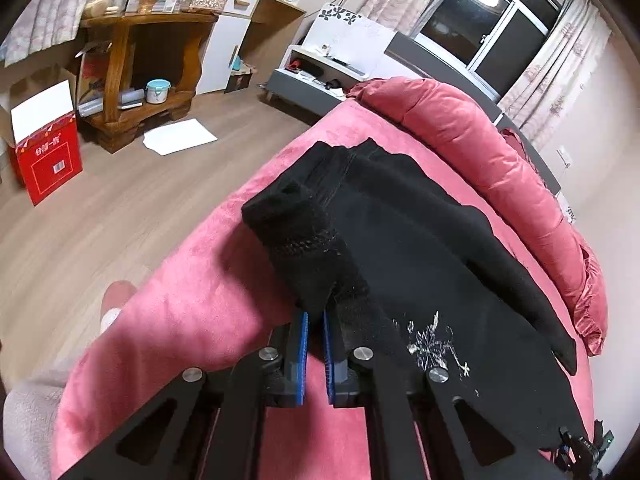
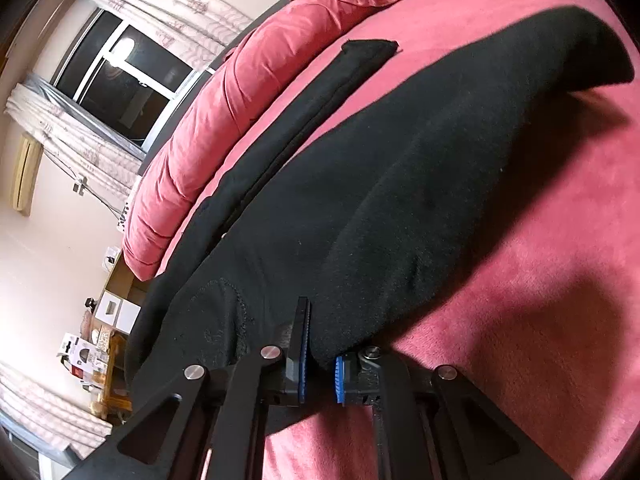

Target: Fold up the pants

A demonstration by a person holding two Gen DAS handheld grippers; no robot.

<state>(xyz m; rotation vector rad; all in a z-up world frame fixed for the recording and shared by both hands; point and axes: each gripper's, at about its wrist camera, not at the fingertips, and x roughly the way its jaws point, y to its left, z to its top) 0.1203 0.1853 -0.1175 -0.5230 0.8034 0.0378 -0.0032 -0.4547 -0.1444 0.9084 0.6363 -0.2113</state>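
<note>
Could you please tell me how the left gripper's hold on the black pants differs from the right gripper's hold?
The left gripper pinches a bunched, ribbed end of the black fleece pants, lifted off the pink plush bedspread; the right gripper pinches a smooth, flat edge lower down. Silver embroidery lies beside the left gripper; none shows by the right. Both are shut on the fabric.

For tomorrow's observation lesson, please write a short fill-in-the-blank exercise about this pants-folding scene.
1. The black pants lie on a bed covered in ____ fabric.
2. The left gripper is ____ on the pants' fabric.
3. Outside the window it is ____.
4. The box on the floor is ____.

Missing words: pink; shut; dark; red
</note>
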